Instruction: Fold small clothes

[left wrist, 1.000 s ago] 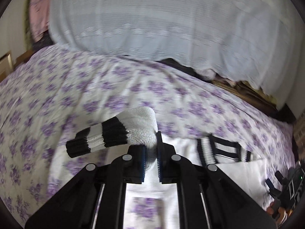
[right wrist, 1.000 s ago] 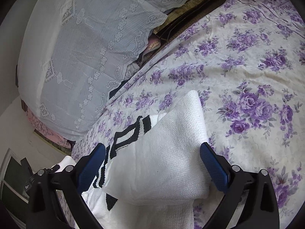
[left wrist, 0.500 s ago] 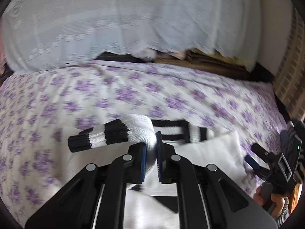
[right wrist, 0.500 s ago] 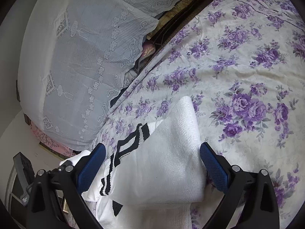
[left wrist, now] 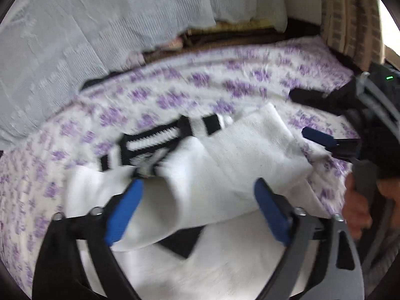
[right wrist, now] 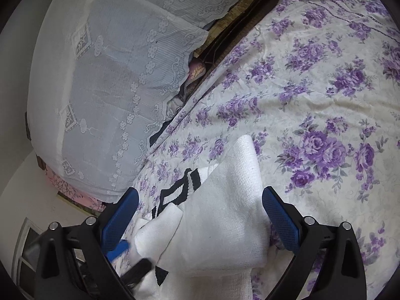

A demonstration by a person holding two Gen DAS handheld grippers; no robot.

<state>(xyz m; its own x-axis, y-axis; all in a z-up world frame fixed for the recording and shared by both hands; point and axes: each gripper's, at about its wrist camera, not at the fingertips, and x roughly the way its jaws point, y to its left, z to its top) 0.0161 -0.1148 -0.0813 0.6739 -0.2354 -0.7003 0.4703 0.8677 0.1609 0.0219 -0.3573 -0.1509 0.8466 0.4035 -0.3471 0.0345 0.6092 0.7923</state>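
A white knitted garment (left wrist: 225, 165) with black-and-white striped cuffs (left wrist: 155, 142) lies folded on the purple-flowered bedsheet (left wrist: 175, 95). My left gripper (left wrist: 197, 212) is open, its blue pads on either side of the folded white cloth, holding nothing. My right gripper (right wrist: 200, 220) is open too, its blue pads astride the folded white panel (right wrist: 225, 212), with the striped cuff (right wrist: 180, 190) just beyond. The right gripper also shows in the left wrist view (left wrist: 325, 140) at the garment's right edge. The left view is blurred.
A white lace cover (right wrist: 112, 75) hangs over piled bedding along the far side of the bed. A dark wooden frame (right wrist: 230, 37) runs beside it. A beige curtain (left wrist: 350, 12) stands at the far right.
My left gripper has opened and let go of the striped sleeve, which now lies across the garment. It swung right and lower. My right gripper stayed open and barely moved.
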